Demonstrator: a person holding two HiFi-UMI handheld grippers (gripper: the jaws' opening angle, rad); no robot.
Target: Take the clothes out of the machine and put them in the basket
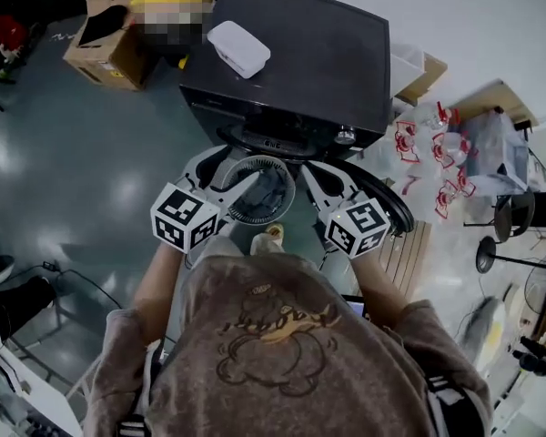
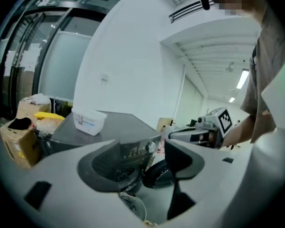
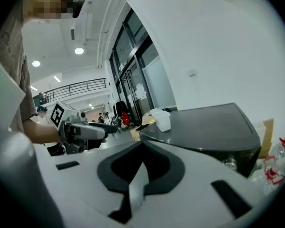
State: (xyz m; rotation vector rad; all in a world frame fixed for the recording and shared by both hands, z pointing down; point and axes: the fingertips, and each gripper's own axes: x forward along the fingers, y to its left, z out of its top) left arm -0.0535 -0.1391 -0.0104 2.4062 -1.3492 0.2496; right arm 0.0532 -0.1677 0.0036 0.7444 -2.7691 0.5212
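The dark grey front-loading washing machine (image 1: 318, 53) fills the upper middle of the head view. A white rectangular plastic box (image 1: 238, 48) lies on its top, and its round dark door (image 1: 391, 209) hangs open at the right. Just below its front, at the frame's centre, stands the round white slatted basket (image 1: 239, 209). The grey mass inside it may be clothing, but the view is too dim to be sure. The drum's mouth is hidden beneath the machine's front edge.

The left gripper (image 2: 141, 148) holds its jaws apart with nothing between them. The right gripper (image 3: 142, 144) has its jaws together and is empty.

Clothes should be light, limp and prone to trail, so pinching a bunched fold deep between the pads would likely serve best.
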